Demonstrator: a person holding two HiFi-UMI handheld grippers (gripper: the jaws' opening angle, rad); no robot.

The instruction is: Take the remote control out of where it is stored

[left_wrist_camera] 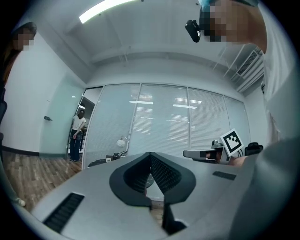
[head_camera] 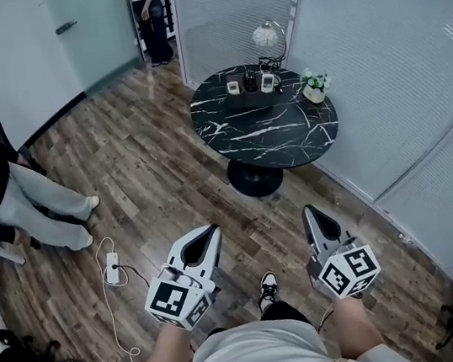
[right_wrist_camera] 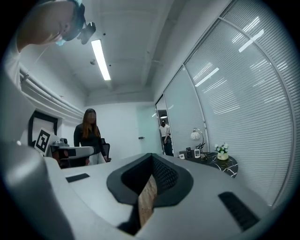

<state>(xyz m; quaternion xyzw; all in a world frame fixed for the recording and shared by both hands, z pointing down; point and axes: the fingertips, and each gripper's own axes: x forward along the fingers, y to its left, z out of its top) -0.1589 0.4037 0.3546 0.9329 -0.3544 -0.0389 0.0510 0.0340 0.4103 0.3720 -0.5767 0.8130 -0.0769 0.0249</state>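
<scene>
A round black marble table (head_camera: 287, 132) stands well ahead of me by the glass wall. On its far side a small holder (head_camera: 249, 87) carries a dark remote control (head_camera: 250, 79) between two pale devices. My left gripper (head_camera: 210, 235) and right gripper (head_camera: 312, 214) hover over the wooden floor close to my body, far short of the table. Both have their jaws together with nothing between them. The table with its holder also shows small in the right gripper view (right_wrist_camera: 220, 161), and its edge in the left gripper view (left_wrist_camera: 101, 162).
A globe lamp (head_camera: 267, 35) and a small flower pot (head_camera: 314, 87) share the table. A power strip with cable (head_camera: 112, 268) lies on the floor at left. One person stands at left (head_camera: 8, 202), another in the far doorway (head_camera: 154, 17). Glass walls with blinds run along the right.
</scene>
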